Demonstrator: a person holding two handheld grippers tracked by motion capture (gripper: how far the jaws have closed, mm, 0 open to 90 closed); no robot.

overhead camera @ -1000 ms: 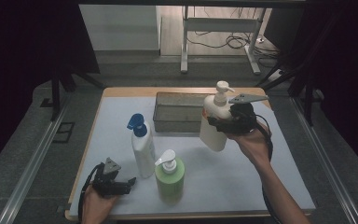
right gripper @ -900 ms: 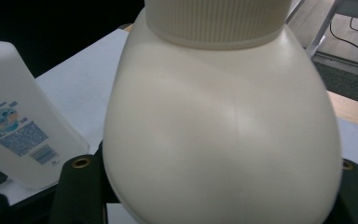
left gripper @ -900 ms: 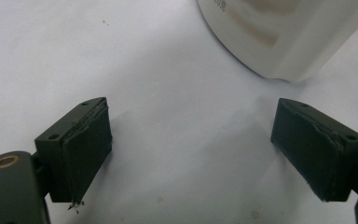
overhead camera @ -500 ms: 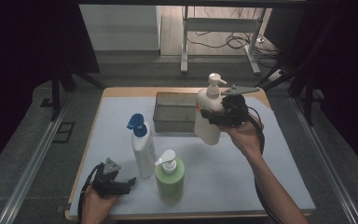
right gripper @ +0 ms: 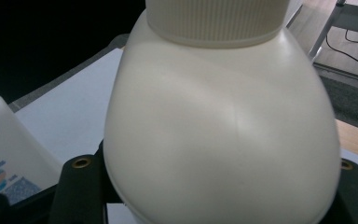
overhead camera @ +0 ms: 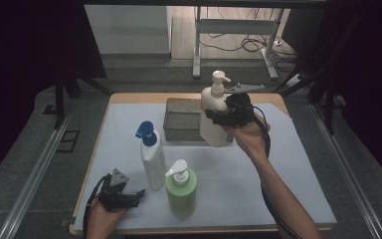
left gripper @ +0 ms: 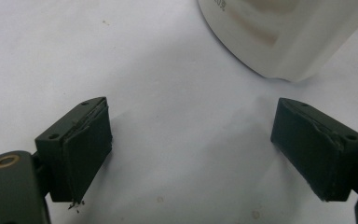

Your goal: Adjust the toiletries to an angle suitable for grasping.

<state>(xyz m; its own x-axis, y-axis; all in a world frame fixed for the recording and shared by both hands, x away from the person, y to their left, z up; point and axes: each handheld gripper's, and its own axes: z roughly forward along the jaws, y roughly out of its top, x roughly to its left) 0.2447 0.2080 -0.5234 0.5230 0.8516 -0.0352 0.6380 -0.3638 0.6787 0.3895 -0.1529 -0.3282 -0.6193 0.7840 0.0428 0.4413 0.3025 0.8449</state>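
A cream pump bottle [overhead camera: 213, 135] hangs upright above the table, its base over the right end of the grey basket [overhead camera: 179, 102]. My right gripper [overhead camera: 220, 116] is shut on its body from the right side. Seen from the right gripper view, that cream bottle [right gripper: 219, 116] bulges between the two black jaws of my right gripper [right gripper: 214, 200]. My left gripper [overhead camera: 138, 195] lies at the table's front left, open, pointing right. In the left gripper view my left gripper [left gripper: 191, 149] has bare white mat between its jaws, with a white bottle's base [left gripper: 279, 32] just ahead.
A white spray bottle with a blue trigger [overhead camera: 152, 159] and a green pump bottle [overhead camera: 181, 188] stand upright at front centre-left. A white mat [overhead camera: 278, 169] covers the wooden table. Dark curtains flank the table, with a metal stand beyond the far edge.
My right hand has carried the cream bottle to the left and slightly higher, from beside the basket's right end to over it. The left gripper has stayed put.
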